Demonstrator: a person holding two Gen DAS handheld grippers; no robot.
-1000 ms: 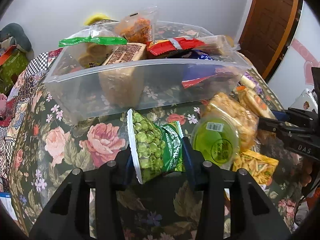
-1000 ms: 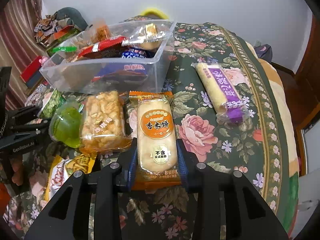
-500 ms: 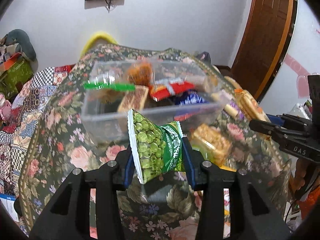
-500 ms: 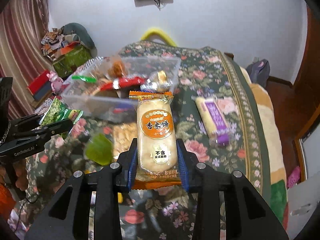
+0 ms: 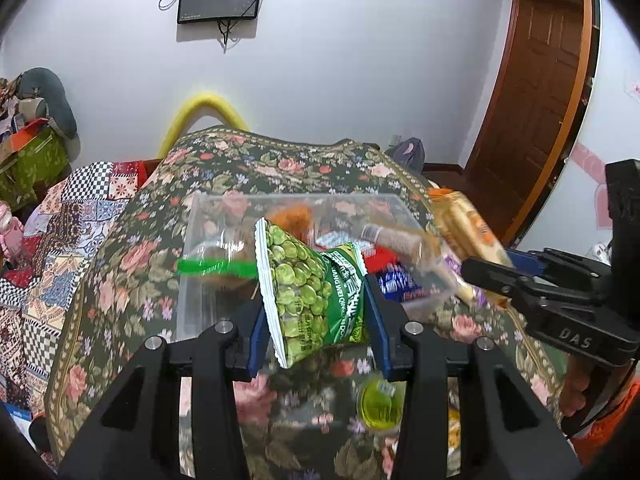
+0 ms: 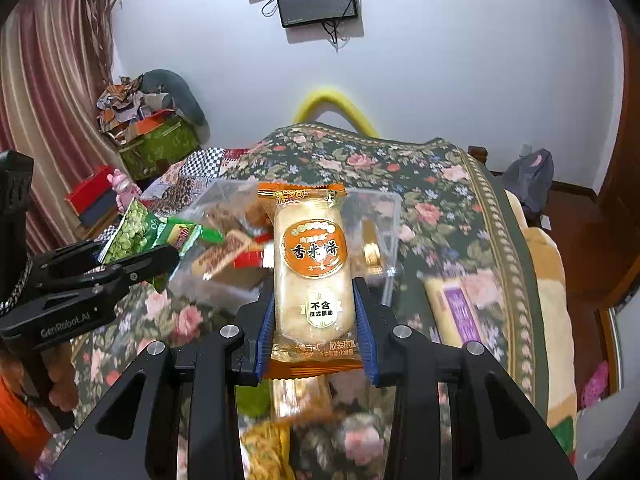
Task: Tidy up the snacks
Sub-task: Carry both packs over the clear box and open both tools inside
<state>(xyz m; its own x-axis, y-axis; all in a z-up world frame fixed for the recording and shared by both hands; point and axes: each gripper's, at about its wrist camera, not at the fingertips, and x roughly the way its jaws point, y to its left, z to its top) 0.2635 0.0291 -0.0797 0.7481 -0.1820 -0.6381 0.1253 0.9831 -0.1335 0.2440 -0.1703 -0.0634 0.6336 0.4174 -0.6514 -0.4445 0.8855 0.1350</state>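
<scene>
A green pea packet (image 5: 316,292) is clamped between the fingers of the left gripper (image 5: 316,316) and held in the air above the near edge of the clear box (image 5: 192,304). A rice cracker packet (image 6: 312,276) is gripped upright by the right gripper (image 6: 314,328), also above the flowered tablecloth (image 6: 440,184). The box, part filled with snacks, is seen towards the middle of the table, and a green jelly cup (image 5: 380,404) lies near the table's near edge.

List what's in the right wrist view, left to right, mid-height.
left gripper holding green pea packet → clear plastic bin → rice cracker packet in right gripper → purple-label packet
</scene>
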